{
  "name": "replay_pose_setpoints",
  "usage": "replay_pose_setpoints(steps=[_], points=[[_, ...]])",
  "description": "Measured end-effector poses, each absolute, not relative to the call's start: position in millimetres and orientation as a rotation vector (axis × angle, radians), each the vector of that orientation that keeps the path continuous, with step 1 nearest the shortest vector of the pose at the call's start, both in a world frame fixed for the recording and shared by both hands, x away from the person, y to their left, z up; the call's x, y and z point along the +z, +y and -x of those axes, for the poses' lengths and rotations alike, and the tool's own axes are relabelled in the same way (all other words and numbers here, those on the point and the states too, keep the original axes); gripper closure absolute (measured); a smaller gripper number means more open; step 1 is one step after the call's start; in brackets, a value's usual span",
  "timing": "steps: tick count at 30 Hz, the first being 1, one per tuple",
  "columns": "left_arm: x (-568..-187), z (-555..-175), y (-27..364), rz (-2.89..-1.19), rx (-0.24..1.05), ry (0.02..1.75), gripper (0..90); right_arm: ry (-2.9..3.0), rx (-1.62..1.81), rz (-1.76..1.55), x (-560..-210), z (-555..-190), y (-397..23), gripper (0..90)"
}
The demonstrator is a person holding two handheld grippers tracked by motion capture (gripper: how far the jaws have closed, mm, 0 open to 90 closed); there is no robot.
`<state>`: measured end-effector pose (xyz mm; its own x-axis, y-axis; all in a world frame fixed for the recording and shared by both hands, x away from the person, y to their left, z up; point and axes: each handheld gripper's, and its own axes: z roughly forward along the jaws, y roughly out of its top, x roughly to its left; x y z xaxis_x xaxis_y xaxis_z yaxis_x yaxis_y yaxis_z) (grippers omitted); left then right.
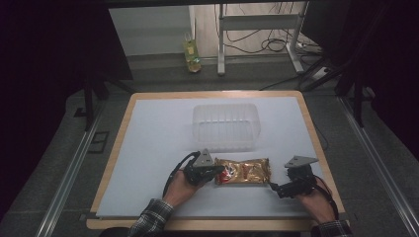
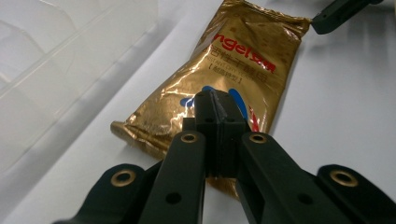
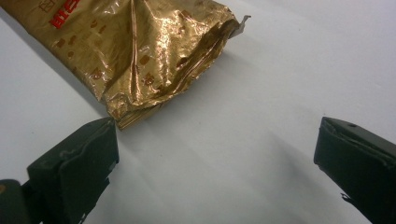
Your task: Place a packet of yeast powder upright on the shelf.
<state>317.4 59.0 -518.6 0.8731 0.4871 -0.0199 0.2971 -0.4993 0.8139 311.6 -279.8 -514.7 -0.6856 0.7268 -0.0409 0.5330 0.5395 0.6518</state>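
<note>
Left claw was pressed together over the packet, seemingly pinching nothing; right claw was spread beside it. Nothing had been placed in the tub; lifting seemingly remained.

Red lettering reading "angel" runs across the gold foil packet in the left gripper view, toward 12 o'clock from the closed jaws; smaller lines beneath, and red characters in the right gripper view, stay illegible
</note>
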Motion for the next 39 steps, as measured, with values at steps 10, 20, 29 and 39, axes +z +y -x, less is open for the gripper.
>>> replay_pose_setpoints(steps=[10,20,29,39], points=[[-530.0,-322.9,46.9,-2.152,0.267,0.566,89.7,2.485,0.892,-1.036,-515.1,-311.4,-279.6,0.2],[-532.5,-318.9,48.6,-2.173,0.315,0.561,90.0,2.505,0.915,-1.038,-513.9,-309.9,-280.6,0.1],[-535.1,-312.5,51.2,-2.178,0.354,0.568,90.0,2.525,0.927,-1.052,-513.2,-308.5,-279.3,0.1],[-537.2,-311.1,54.5,-2.184,0.353,0.573,90.0,2.540,0.941,-1.047,-512.0,-307.6,-278.4,0.2]])
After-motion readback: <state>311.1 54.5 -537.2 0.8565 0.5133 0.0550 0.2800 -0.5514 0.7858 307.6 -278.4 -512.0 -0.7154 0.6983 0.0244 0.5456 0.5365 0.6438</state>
